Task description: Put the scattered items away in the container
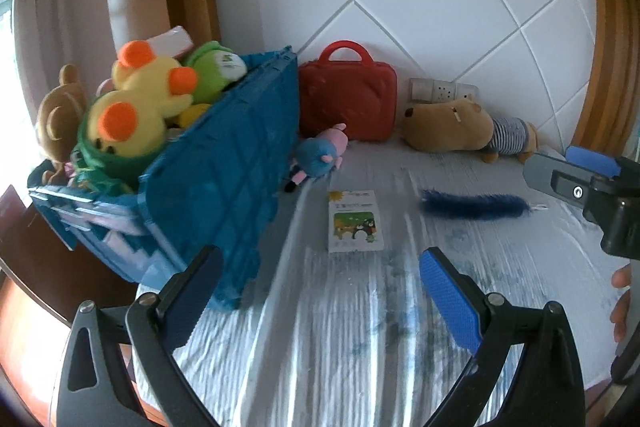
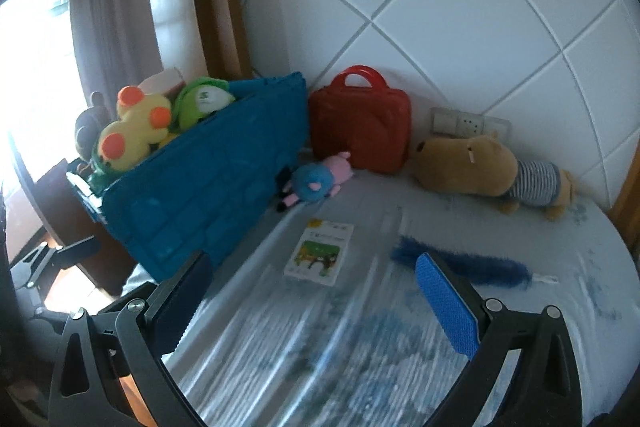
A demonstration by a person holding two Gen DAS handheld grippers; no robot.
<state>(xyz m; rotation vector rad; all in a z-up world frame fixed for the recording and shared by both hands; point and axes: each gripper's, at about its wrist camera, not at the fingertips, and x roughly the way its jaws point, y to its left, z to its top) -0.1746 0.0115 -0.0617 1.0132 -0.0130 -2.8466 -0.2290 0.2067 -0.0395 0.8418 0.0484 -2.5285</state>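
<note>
Both grippers hovering with fingers apart, holding nothing, over items lying loose on the bed.

The blue crate point(image 2: 208, 163) is sitting heaped with plush; the small card box point(image 2: 320, 253) looks light and stiff, best pinched across its short edges, while the pig plush point(image 2: 316, 179) is soft and graspable anywhere; the left gripper point(image 1: 320, 287) and right gripper point(image 2: 316, 303) are both facing them.

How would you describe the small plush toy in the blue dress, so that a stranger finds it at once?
Start from the big blue crate full of plush toys on the bed. At the crate's far corner, in front of the red case, lies the small plush toy. It alone has a pink head and a round blue body; the brown plush nearby is far bigger.
</note>
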